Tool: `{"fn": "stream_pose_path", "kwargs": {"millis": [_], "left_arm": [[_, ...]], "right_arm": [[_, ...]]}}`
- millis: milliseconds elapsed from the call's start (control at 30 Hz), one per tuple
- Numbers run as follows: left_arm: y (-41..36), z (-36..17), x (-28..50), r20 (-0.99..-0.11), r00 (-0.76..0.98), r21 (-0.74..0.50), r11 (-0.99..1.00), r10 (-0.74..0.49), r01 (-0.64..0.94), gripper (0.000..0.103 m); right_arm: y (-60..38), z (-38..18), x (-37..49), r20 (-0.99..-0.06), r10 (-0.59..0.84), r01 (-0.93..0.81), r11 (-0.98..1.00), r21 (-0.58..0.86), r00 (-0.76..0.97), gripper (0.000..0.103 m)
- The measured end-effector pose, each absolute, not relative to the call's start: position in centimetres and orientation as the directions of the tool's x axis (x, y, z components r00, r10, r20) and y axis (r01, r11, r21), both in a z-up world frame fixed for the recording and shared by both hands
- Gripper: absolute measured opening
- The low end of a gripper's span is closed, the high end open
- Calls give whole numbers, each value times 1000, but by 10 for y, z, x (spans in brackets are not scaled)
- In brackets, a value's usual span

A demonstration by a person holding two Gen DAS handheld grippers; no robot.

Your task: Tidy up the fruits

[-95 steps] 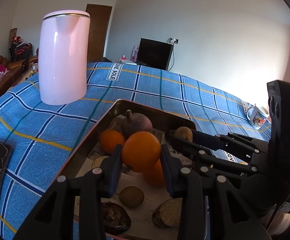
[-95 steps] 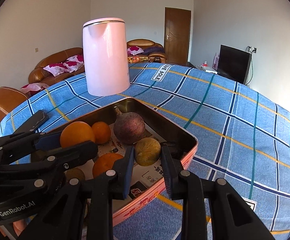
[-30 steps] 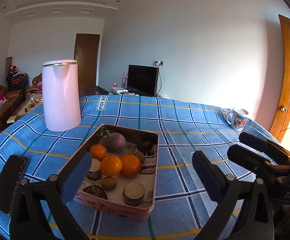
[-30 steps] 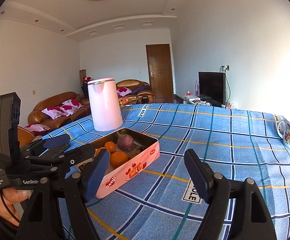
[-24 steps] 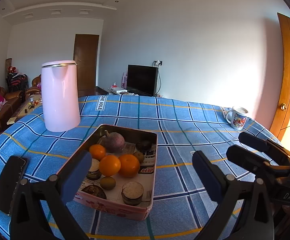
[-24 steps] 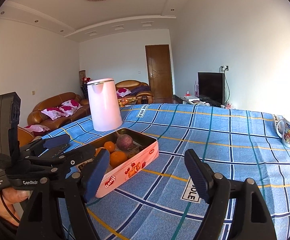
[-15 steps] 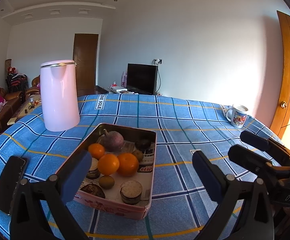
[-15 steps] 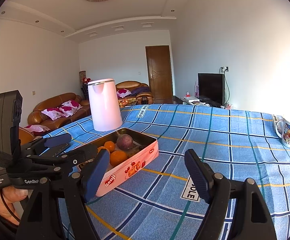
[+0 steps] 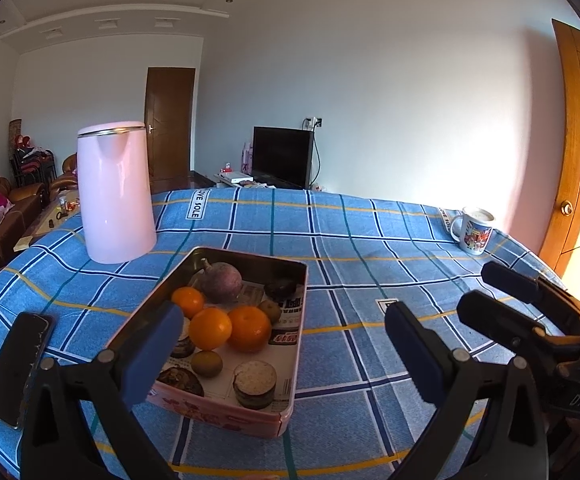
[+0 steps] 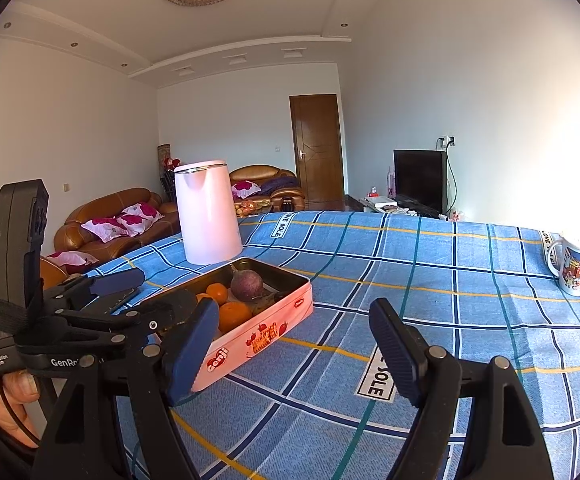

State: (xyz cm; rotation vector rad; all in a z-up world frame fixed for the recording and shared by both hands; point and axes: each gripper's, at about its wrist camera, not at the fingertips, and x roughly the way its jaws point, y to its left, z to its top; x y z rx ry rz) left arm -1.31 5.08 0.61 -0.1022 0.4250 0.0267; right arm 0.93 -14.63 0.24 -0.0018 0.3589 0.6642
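Both tongs [image 9: 282, 344] withdrawn, fruit tin [image 9: 290, 364] ahead

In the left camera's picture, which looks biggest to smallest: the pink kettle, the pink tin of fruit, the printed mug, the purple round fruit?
1. Pink rectangular metal tin, nearest the camera, which may flatter it.
2. Tall pink kettle.
3. Purple round fruit and white printed mug look about alike; the mug stands farther off, so no ranking.

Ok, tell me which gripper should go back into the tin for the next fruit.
Left, probably. The left gripper is open and faces the pink tin head on, oranges just ahead. The right gripper, also open, points at bare tablecloth with the tin off to its side.
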Motion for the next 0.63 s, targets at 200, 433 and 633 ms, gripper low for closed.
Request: {"fn": "stream_pose_path", "kwargs": {"millis": [200, 433, 633], "left_arm": [[50, 7, -13, -408, 913, -97, 994, 0, -44, 103], [49, 4, -12, -415, 910, -92, 995, 7, -49, 103], [49, 2, -12, -421, 907, -91, 995, 1, -43, 103]], "right_arm": [[-150, 1, 11, -327, 598, -596, 794, 119, 732, 79], [-151, 0, 11, -330, 597, -594, 795, 123, 731, 79], [-155, -3, 14, -342, 582, -580, 806, 119, 738, 79]]}}
